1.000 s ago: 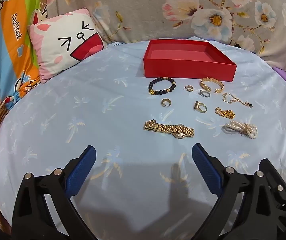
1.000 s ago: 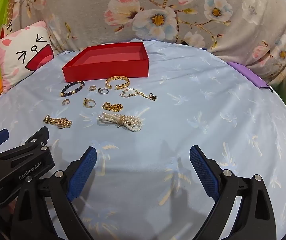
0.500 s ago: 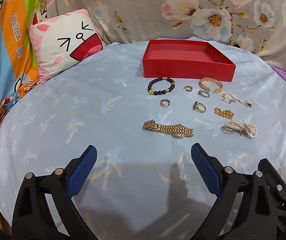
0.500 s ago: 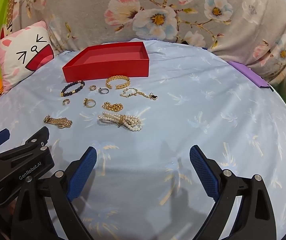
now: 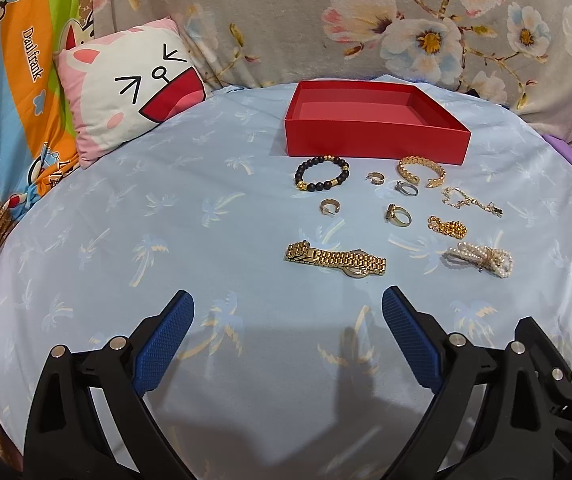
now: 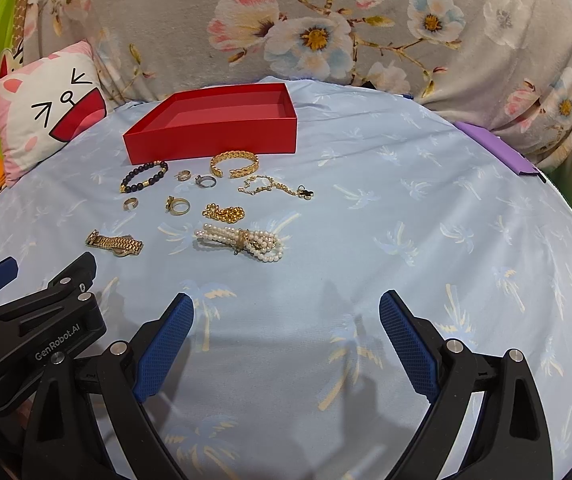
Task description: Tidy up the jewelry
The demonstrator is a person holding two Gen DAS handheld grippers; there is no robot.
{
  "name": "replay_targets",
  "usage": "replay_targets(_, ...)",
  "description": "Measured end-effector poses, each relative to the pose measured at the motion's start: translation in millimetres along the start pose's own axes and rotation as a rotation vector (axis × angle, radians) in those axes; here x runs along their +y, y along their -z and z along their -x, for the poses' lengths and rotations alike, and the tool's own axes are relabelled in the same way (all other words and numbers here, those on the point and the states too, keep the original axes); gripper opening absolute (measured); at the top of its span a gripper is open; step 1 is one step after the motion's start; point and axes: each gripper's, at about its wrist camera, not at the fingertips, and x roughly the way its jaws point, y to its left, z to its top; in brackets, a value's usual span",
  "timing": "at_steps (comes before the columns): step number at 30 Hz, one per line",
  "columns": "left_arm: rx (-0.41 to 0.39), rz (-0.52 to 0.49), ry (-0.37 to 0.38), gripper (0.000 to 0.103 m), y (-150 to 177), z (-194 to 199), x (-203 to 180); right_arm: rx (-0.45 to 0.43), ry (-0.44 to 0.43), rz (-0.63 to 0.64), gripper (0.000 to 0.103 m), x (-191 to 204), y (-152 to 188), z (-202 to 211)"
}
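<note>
Tongs are hovering low over the pale blue sheet (image 5: 134,216), both pairs gaping wide and holding nothing: the left tongs (image 5: 287,322) and the right tongs (image 6: 286,320) are sitting side by side, the left one's black frame showing at the right one's left edge. Jewelry is lying spread out ahead of them, all of it still on the sheet. Nearest the left tongs, the gold watch (image 5: 335,259) is resting just beyond its right fingertip. Ahead of the right tongs' left finger, the pearl bracelet (image 6: 242,241) is lying closest, with the gold chain (image 6: 224,213) just past it. Farther out, the black bead bracelet (image 5: 321,174), the gold cuff (image 5: 421,171) and small rings are sitting close before the red box (image 5: 373,142). Compared with a second ago, nothing is shifting noticeably; the tongs are staying equally wide and the pieces are keeping their places.
</note>
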Motion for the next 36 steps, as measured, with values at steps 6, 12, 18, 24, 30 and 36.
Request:
replay_targets(6,0.001,-0.001,0.001,0.092,0.0,0.1,0.5,-0.001,-0.001,0.000,0.092,0.7,0.7,0.6)
replay_targets(12,-0.002,-0.002,0.004,0.092,0.0,-1.2,1.0,-0.001,-0.001,0.001,0.092,0.8,0.8,1.2)
replay_targets(18,-0.004,-0.002,0.003,0.092,-0.8,1.0,0.2,-0.001,-0.002,0.002,0.092,1.0,0.7,1.0)
replay_targets(24,-0.003,-0.001,0.002,0.093,-0.5,1.6,-0.2,-0.001,-0.001,0.002,0.092,1.2,0.8,0.9)
replay_targets(30,-0.006,-0.001,0.002,0.092,-3.8,3.5,-1.3,-0.001,-0.001,0.002,0.092,1.1,1.0,1.4)
replay_targets(36,-0.006,-0.001,0.001,0.092,-1.6,3.3,-1.1,-0.001,0.000,0.003,0.092,1.1,1.0,0.9)
